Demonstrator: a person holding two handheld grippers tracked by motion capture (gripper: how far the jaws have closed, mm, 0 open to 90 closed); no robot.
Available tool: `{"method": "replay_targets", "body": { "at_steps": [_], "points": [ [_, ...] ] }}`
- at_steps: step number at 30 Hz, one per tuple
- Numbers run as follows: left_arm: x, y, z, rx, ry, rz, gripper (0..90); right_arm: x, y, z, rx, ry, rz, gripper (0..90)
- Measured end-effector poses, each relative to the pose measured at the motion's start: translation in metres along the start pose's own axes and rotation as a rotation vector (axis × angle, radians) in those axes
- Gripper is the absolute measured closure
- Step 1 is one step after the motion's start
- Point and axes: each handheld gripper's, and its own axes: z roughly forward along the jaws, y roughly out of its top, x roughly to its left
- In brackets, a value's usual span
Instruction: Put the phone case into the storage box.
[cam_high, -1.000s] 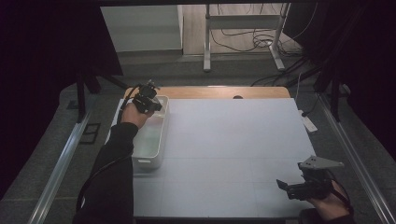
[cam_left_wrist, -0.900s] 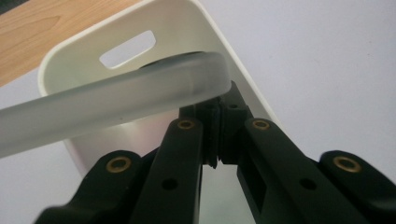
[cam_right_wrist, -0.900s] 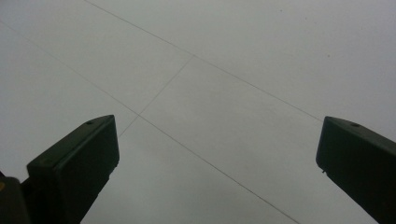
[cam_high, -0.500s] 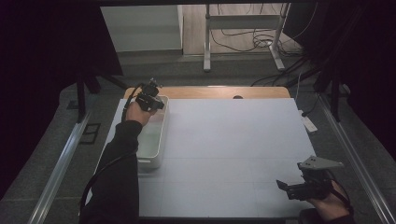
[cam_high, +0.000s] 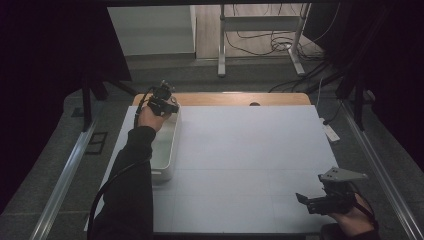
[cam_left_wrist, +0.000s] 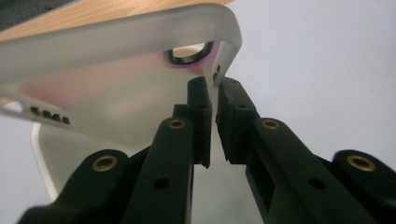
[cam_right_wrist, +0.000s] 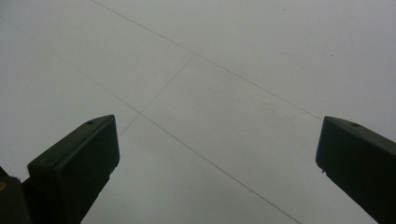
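White table (cam_high: 250, 150): left tongs (cam_left_wrist: 212, 93) just opening beside translucent phone case (cam_left_wrist: 116, 70).

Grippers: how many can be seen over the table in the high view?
2. The left gripper is at the far end of the white bin; the right gripper hovers over the table near its right corner.

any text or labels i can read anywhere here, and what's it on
No readable text in any view.
The translucent phone case at the left gripper has small dark slots along its edge; these are cut-outs, not letters.
The white bin, the white table mat and the right gripper carry no visible print.
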Motion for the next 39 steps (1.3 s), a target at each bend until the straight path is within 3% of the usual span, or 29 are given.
{"method": "replay_targets", "body": {
  "at_steps": [13,27,39],
  "points": [
    [-0.003,0.007,-0.005,-0.022,0.000,0.007,74.5,0.000,0.000,0.000,0.000,0.001,0.000,0.0],
    [-0.004,-0.001,-0.017,-0.083,-0.034,-0.023,64.6,0.001,0.000,0.000,0.001,-0.001,-0.005,0.0],
    [-0.007,-0.007,-0.023,-0.119,-0.057,-0.021,55.2,0.000,0.000,0.000,-0.002,0.003,-0.004,0.0]
  ]
}}
